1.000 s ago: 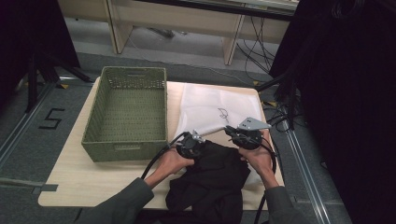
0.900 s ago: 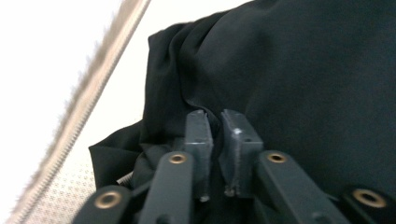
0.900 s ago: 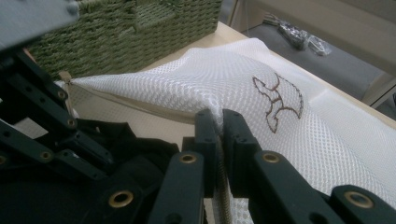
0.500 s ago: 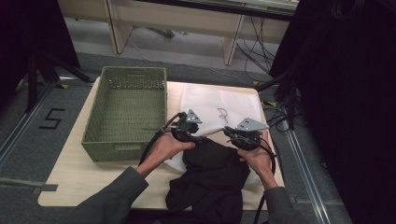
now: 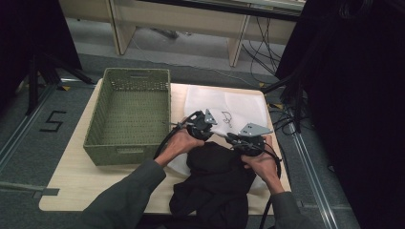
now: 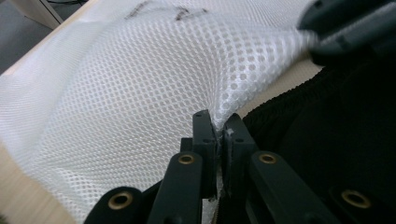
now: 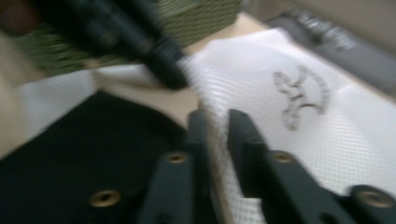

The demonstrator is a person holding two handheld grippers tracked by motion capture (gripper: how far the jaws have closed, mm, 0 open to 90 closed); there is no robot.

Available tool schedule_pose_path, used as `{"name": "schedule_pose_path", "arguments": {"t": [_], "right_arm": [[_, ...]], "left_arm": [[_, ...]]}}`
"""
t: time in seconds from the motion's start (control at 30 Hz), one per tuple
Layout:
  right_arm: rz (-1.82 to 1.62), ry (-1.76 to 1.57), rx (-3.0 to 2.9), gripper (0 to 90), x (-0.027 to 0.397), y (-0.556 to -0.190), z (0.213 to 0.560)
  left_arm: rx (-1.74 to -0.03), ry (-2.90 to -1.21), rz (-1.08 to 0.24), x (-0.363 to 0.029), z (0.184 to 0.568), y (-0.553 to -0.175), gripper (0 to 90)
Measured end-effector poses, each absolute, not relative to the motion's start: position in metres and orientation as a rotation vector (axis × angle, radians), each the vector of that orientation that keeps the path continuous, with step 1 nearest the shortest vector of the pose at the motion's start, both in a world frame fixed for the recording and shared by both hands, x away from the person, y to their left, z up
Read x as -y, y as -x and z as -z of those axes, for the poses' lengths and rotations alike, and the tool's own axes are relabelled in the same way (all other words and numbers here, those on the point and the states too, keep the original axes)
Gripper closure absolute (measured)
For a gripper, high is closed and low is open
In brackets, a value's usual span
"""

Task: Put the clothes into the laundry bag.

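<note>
A white mesh laundry bag is spread on the far right part of the bench, with a dark printed mark on its upper face. Its near edge is pinched and raised by the left gripper, whose jaws, having just been closing, are pressed together on the mesh. The same edge lies between the jaws of the right gripper, which have just been opening and stand slightly apart around the mesh; that view is blurred. A black garment is heaped just in front of the bag, touching it. A green woven basket stands on the left of the bench, beside the bag.
</note>
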State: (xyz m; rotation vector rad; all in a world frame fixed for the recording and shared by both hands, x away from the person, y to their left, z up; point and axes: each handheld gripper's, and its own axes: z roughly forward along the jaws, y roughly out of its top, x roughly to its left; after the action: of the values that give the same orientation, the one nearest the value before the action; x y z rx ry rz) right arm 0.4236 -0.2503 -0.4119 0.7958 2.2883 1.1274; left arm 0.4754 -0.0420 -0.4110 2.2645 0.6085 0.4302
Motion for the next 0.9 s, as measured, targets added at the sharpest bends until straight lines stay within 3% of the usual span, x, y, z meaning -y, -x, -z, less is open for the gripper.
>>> {"name": "schedule_pose_path", "arguments": {"t": [0.07,0.17,0.37,0.53,0.57,0.6,0.67,0.77,0.9], "right_arm": [[-1.159,-0.82,-2.309,55.0,0.252,-0.407,0.406],[-1.192,-0.824,-2.378,39.6,0.257,-0.38,0.398],[-1.148,-0.853,-2.504,34.4,0.274,-0.33,0.411],[-1.061,-0.872,-2.596,25.3,0.271,-0.329,0.444],[-1.055,-0.867,-2.6,26.5,0.266,-0.332,0.449],[-1.038,-0.868,-2.579,33.6,0.259,-0.338,0.456],[-0.923,-0.872,-2.589,57.4,0.25,-0.349,0.461],[-0.881,-0.834,-2.609,78.6,0.24,-0.375,0.464],[-0.849,-0.818,-2.506,84.1,0.23,-0.402,0.45]], "left_arm": [[-0.611,-2.282,-0.415,0.04,0.406,-0.476,85.5],[-0.619,-2.295,-0.384,0.038,0.402,-0.476,85.1],[-0.596,-2.323,-0.378,0.035,0.397,-0.473,84.6],[-0.594,-2.324,-0.36,0.036,0.398,-0.473,84.7],[-0.586,-2.328,-0.356,0.036,0.398,-0.472,84.7],[-0.587,-2.327,-0.35,0.037,0.399,-0.472,84.7],[-0.584,-2.338,-0.34,0.038,0.399,-0.471,84.8],[-0.568,-2.344,-0.334,0.039,0.4,-0.469,85.2],[-0.536,-2.354,-0.314,0.038,0.397,-0.465,85.4]]}}
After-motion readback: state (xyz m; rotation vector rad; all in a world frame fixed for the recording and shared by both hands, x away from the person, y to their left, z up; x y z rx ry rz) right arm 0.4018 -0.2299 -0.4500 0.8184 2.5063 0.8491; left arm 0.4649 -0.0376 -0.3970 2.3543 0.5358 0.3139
